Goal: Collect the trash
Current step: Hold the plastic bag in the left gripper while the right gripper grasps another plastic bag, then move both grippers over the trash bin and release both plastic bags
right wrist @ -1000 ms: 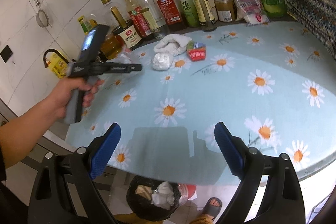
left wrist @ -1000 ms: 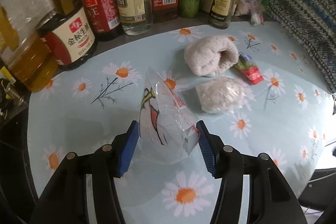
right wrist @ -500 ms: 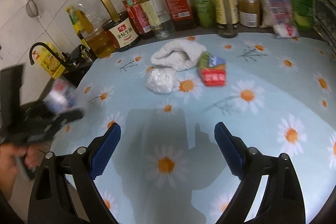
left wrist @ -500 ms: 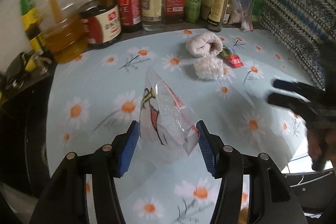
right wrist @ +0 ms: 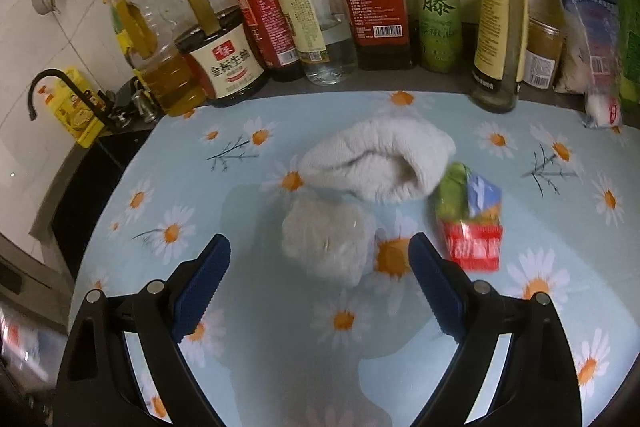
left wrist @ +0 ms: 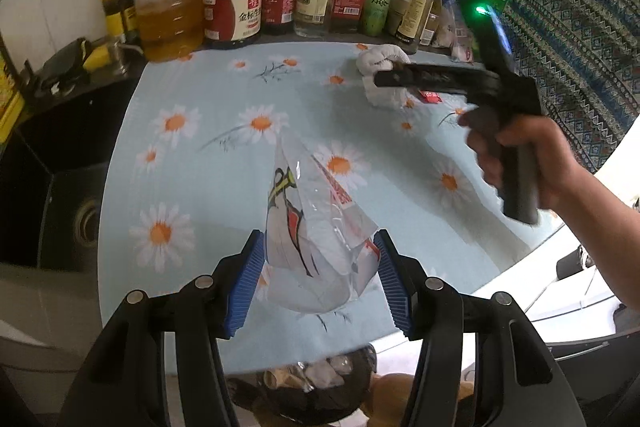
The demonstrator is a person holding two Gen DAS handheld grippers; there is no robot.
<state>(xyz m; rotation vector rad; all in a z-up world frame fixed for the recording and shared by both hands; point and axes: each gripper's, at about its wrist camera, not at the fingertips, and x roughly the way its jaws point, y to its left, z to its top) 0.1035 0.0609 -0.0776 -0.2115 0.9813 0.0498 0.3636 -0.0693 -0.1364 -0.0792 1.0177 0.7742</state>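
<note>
Open right gripper (right wrist: 320,283) faces crumpled white plastic wad (right wrist: 326,241) lying just ahead between its jaws; left gripper (left wrist: 320,279) clamps clear printed wrapper (left wrist: 316,239).

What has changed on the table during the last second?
The right hand-held gripper, open, moved in toward the crumpled white wad. The left hand-held gripper carried the clear plastic bag back to the table edge, above the trash bin. Towel and red wrapper stayed.
</note>
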